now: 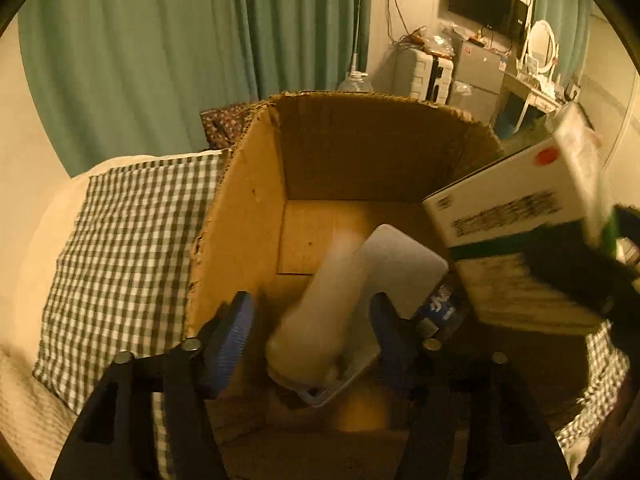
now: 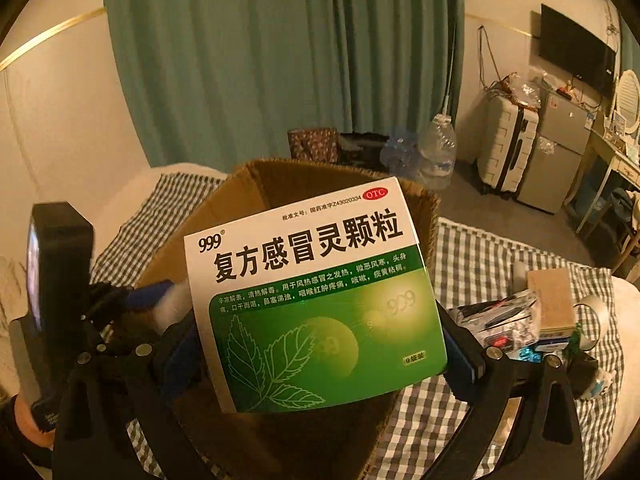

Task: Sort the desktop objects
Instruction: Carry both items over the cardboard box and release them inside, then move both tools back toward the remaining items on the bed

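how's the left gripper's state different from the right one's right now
The left gripper is open, its blue pads apart and gripping nothing; the right gripper is shut on the green and white medicine box. A blurred white bottle lies between the left gripper's fingers, looking loose above the cardboard box; the medicine box is clamped at both sides. Both hang over that cardboard box.

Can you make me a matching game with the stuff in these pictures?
Things:
1. medicine box
2. cardboard box
3. curtain
4. white bottle

Clues:
A. hangs behind, teal green
B. squeezed between the right gripper's fingers
C. brown, open on top
D. blurry, dropping from the open left gripper

Pairs: 1-B, 2-C, 3-A, 4-D
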`<state>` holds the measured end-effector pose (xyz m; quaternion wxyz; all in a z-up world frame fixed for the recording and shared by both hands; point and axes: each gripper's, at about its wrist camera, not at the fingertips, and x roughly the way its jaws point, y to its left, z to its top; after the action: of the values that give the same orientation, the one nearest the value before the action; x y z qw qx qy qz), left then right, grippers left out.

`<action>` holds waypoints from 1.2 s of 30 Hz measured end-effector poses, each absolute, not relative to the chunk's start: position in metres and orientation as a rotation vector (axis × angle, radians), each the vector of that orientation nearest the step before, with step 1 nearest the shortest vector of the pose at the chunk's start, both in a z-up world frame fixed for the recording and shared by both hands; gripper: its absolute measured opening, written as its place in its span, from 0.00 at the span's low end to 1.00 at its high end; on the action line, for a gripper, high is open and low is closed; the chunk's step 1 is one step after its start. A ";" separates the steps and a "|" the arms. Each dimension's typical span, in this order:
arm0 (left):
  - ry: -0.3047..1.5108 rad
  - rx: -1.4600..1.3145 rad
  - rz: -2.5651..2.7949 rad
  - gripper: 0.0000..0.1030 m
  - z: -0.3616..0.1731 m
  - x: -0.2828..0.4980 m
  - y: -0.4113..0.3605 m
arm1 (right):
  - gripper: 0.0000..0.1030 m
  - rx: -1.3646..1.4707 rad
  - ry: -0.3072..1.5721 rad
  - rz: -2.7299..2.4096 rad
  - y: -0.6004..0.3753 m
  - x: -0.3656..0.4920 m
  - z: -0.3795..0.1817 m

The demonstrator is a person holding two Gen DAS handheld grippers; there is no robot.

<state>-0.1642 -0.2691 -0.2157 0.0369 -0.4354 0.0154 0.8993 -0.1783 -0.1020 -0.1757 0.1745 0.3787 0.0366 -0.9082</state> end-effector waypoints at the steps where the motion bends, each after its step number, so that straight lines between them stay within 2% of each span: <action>1: 0.053 -1.328 2.758 0.71 -0.215 -0.163 -0.268 | 0.97 1.080 0.101 -2.567 -0.103 -0.181 -0.177; 11: 0.140 -1.305 2.823 0.84 -0.195 -0.157 -0.258 | 0.98 1.045 0.096 -2.550 -0.106 -0.188 -0.171; 18: 0.108 -1.248 2.896 0.85 -0.158 -0.148 -0.258 | 0.98 0.962 -0.013 -2.572 -0.088 -0.179 -0.138; 22: 0.120 -1.182 2.952 0.96 -0.135 -0.138 -0.247 | 0.98 0.912 -0.037 -2.594 -0.072 -0.163 -0.118; 36: 0.206 -0.930 2.980 1.00 -0.058 -0.093 -0.159 | 1.00 0.795 -0.051 -2.785 0.036 -0.101 -0.052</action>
<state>-0.0926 -0.1589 -0.0584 0.0063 -0.2973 0.0659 0.9525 -0.1006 0.0360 -0.0522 0.1222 0.2724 -0.0176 -0.9542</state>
